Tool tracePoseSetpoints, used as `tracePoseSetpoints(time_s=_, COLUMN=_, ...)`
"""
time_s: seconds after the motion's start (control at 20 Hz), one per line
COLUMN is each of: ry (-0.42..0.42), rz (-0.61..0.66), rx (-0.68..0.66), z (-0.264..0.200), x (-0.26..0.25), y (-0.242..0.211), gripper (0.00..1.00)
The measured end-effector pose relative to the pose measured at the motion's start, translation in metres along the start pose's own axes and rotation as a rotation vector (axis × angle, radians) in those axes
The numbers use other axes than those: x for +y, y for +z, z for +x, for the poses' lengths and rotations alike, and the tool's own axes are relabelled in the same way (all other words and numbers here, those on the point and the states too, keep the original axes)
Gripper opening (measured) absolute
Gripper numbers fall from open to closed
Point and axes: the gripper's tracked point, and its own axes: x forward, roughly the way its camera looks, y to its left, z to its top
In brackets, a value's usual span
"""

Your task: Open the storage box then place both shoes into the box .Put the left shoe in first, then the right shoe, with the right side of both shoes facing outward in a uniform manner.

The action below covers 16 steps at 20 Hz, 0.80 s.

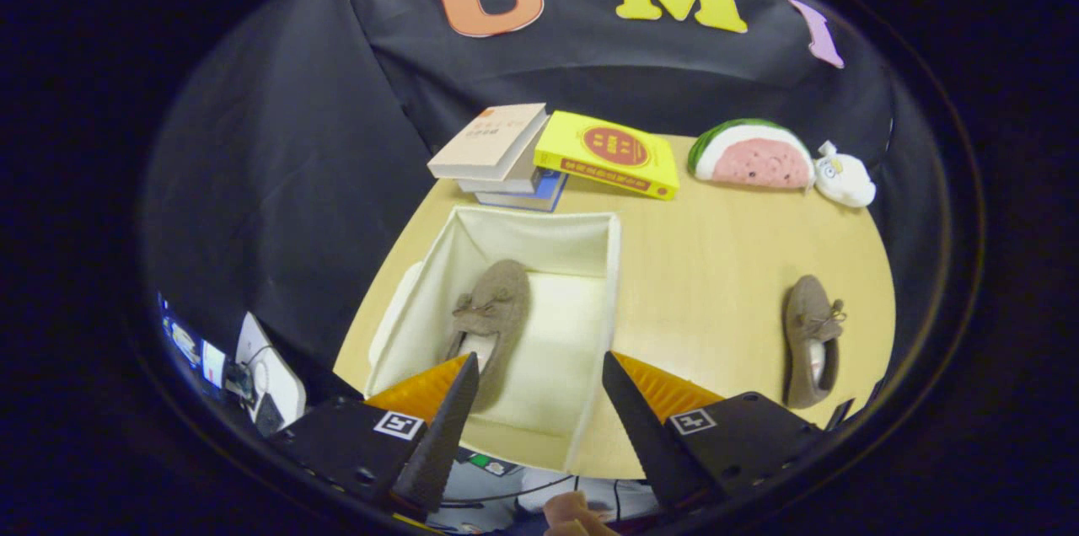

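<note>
- The storage box [590, 245], a pale fabric one, is seen open at the top on the wooden table [716, 266], just ahead of the gripper [539, 410].
- One brown shoe [493, 308] is lain inside the box, along its left wall, with the bowed toe pointed away from the fingers; its heel is partly covered by the left fingertip.
- The rest of the box floor is left bare.
- The gripper's jaws are spread wide, with nothing held between them; the near part of the box is framed by the two fingers.
- The second brown shoe [811, 342] is laid on the table well to the right of the box, apart from it, toe pointed away.
- Beyond the box, a stack of books [497, 157] and a yellow book [609, 154] are set near the table's far edge.
- A watermelon-slice plush [750, 155] and a small white plush [845, 178] are placed further right, touching or nearly so.
- The table is backed by black cloth.
</note>
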Motion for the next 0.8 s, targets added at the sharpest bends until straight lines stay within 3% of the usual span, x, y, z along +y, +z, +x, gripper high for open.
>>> tracePoseSetpoints(time_s=0.45, ry=0.001, rz=0.062, rx=0.011, z=-0.043, x=-0.115, y=-0.024, gripper=0.9)
tracePoseSetpoints(time_s=0.8, ry=-0.096, rz=0.099, rx=0.031, z=-0.038, x=-0.258, y=-0.056, gripper=0.9)
